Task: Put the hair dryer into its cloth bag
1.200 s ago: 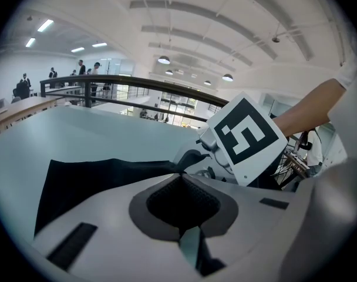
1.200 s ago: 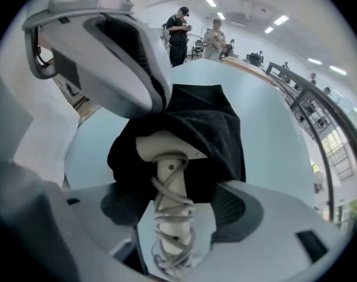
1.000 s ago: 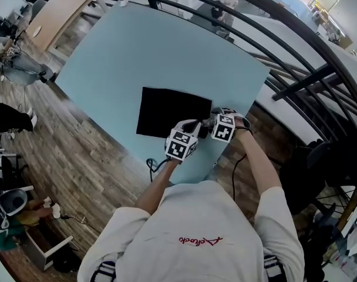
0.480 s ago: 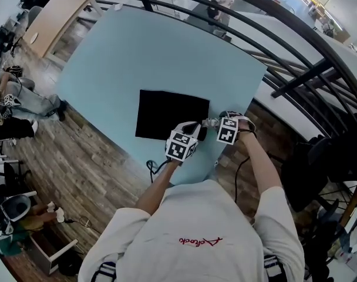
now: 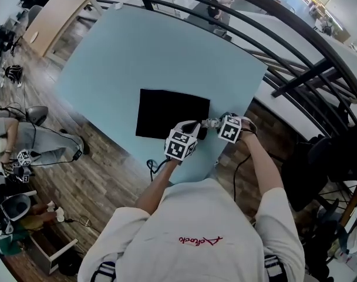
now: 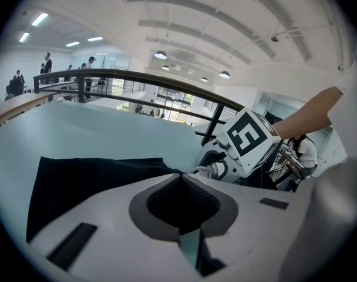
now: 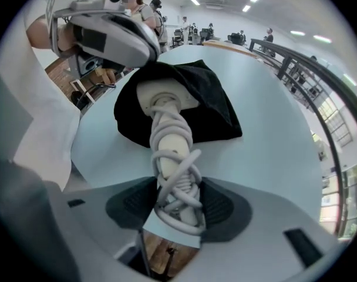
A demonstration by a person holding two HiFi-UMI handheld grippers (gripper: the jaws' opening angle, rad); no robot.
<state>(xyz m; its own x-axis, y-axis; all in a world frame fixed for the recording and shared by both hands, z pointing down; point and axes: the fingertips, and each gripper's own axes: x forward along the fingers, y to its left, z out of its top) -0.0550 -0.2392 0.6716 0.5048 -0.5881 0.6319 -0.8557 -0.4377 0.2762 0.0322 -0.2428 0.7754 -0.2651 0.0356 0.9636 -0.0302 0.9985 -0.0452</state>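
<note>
While left claw (image 7: 144, 54) pinches cloth bag (image 7: 216, 107) mouth, upper left, right claw (image 7: 175, 207) has just been closing, clamps cord-wrapped hair dryer (image 7: 169, 134) handle, lower centre; insertion seems ready.

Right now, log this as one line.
left gripper: shut on cloth bag | right gripper: just closed on hair dryer handle | head at bag mouth

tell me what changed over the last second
The right tongs shifted slightly right and have just been closing on the cord-wrapped hair dryer. The left tongs stayed shut on the edge of the cloth bag, which lies as before on the table.
</note>
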